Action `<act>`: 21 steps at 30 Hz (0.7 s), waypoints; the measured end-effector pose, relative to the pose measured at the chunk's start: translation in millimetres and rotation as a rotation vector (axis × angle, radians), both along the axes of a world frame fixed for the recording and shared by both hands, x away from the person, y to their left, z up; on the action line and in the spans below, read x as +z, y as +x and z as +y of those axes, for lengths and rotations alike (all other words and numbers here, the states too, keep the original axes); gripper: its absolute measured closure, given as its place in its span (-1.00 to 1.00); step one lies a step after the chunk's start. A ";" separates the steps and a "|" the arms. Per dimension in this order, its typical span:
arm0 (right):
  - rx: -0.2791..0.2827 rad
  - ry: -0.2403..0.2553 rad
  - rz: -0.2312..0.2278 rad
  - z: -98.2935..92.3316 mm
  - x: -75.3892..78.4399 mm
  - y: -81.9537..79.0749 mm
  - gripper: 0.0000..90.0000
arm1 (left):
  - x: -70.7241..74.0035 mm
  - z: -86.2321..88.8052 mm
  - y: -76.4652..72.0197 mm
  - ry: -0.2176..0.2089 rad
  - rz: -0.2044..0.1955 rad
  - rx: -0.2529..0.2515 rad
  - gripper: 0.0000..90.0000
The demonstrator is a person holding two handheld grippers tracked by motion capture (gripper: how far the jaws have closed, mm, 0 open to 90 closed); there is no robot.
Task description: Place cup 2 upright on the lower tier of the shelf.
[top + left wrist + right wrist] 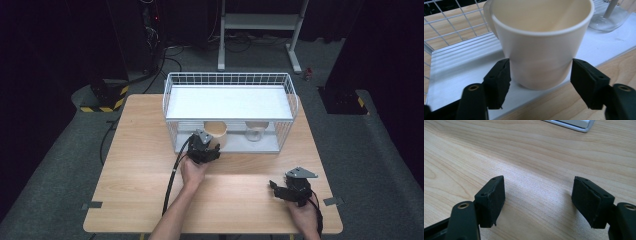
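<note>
A cream cup (541, 42) stands upright between the jaws of the left gripper (541, 82), on the white floor of a wire basket (230, 102), just inside its open front. The pads are seen level with the cup's lower wall, the left one touching it and the right one at its edge; whether it is firmly gripped cannot be told. A clear glass (610, 17) stands beyond the right jaw. The left hand (192, 170) is stretched forward from the near edge. The right gripper (539, 200) is held low over bare table (240, 200), jaws released, nothing between them. Open wood lies ahead of them up to the basket. A dark floor surrounds the table.
</note>
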State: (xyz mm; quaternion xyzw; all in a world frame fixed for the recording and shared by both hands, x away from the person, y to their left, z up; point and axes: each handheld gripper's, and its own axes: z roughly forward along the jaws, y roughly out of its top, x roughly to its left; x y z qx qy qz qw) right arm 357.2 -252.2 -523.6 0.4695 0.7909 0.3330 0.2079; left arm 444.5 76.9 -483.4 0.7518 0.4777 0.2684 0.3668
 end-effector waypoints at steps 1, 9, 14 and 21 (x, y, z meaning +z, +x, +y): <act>-0.001 0.001 0.000 0.1 0.0 -0.1 -0.40 | -0.7 -0.7 0.6 -0.007 0.001 0.008 -0.21; -0.002 0.001 0.002 0.1 0.1 0.0 -0.41 | -5.3 -2.9 6.1 -0.001 0.014 0.029 0.00; -0.004 0.003 0.003 0.3 0.1 -0.2 -0.41 | -6.6 -5.2 11.8 0.019 0.026 0.041 0.13; -0.003 0.002 0.001 0.3 0.1 -0.1 -0.41 | -4.8 -7.7 19.4 0.030 0.036 0.043 0.22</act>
